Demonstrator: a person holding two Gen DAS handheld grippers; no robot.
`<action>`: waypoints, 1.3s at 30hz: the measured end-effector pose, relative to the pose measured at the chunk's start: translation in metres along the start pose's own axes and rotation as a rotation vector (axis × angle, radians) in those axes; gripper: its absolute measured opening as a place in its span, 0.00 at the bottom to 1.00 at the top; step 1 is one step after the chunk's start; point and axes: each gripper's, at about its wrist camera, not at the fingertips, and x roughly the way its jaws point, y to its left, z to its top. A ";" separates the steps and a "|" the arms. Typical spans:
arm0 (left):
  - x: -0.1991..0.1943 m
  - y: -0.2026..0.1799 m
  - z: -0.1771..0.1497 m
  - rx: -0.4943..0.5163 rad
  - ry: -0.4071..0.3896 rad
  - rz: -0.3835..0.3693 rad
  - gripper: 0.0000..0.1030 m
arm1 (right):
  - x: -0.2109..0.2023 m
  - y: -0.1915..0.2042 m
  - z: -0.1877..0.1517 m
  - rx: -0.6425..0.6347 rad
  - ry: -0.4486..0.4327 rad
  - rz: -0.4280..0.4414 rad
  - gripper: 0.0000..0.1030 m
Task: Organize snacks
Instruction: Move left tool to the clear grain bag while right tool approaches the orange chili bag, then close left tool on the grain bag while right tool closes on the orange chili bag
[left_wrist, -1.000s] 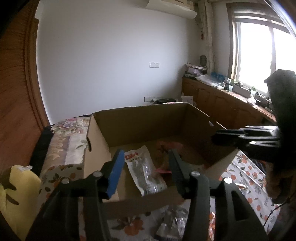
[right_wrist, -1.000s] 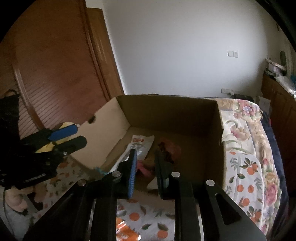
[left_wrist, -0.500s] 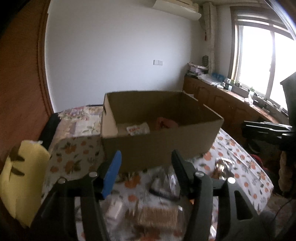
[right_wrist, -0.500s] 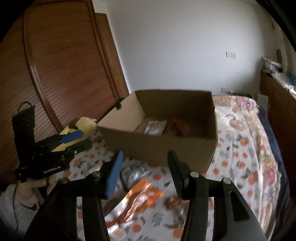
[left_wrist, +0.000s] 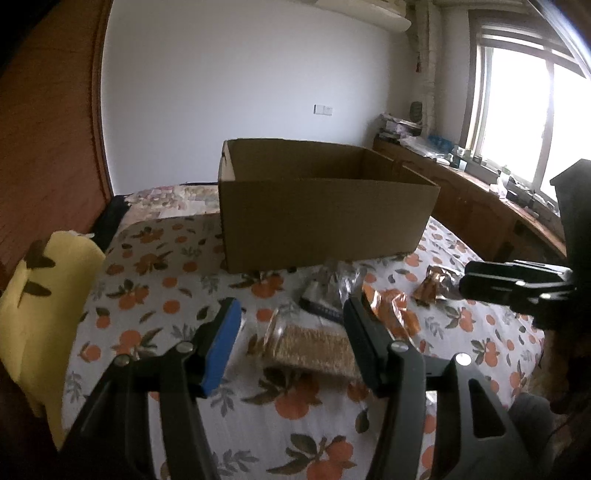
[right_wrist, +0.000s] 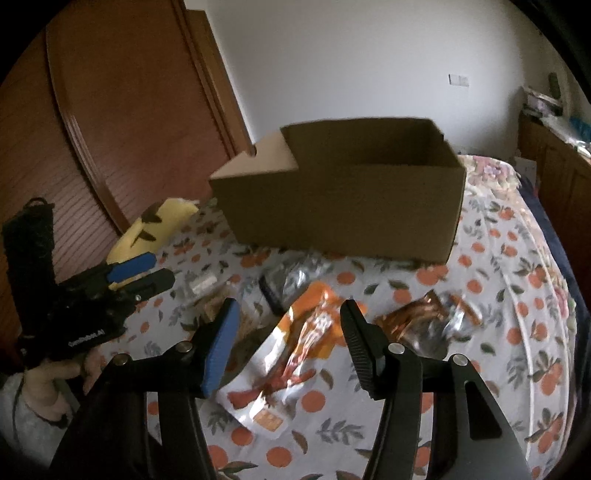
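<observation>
An open cardboard box (left_wrist: 325, 225) (right_wrist: 343, 210) stands on a bed with an orange-print sheet (left_wrist: 155, 295). Loose snacks lie in front of it. My left gripper (left_wrist: 291, 332) is open and empty above a tan cracker pack (left_wrist: 314, 350). My right gripper (right_wrist: 288, 332) is open and empty above an orange and white packet (right_wrist: 295, 354). A copper foil packet (right_wrist: 417, 317) (left_wrist: 436, 284) lies to the right, a silver and dark packet (right_wrist: 291, 280) (left_wrist: 325, 299) nearer the box. The box's inside is hidden from here.
A yellow plush toy (left_wrist: 33, 314) (right_wrist: 155, 229) lies at the bed's left edge. A wooden wardrobe (right_wrist: 110, 122) stands on the left, a low cabinet (left_wrist: 480, 206) under the window on the right. A small clear packet (right_wrist: 201, 284) lies near the left gripper.
Both grippers have pulled back and down from over the box to the snacks in front of it. The right gripper's jaws have opened wider. The box's contents have dropped out of sight.
</observation>
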 end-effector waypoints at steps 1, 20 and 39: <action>0.000 0.000 -0.004 -0.001 0.003 0.005 0.56 | 0.003 0.001 -0.003 0.003 0.007 0.002 0.57; 0.022 -0.012 -0.040 -0.097 0.087 -0.029 0.56 | 0.071 -0.003 -0.037 0.040 0.151 -0.075 0.55; 0.071 -0.025 -0.028 -0.197 0.218 -0.003 0.56 | 0.056 -0.031 -0.046 0.087 0.133 0.030 0.36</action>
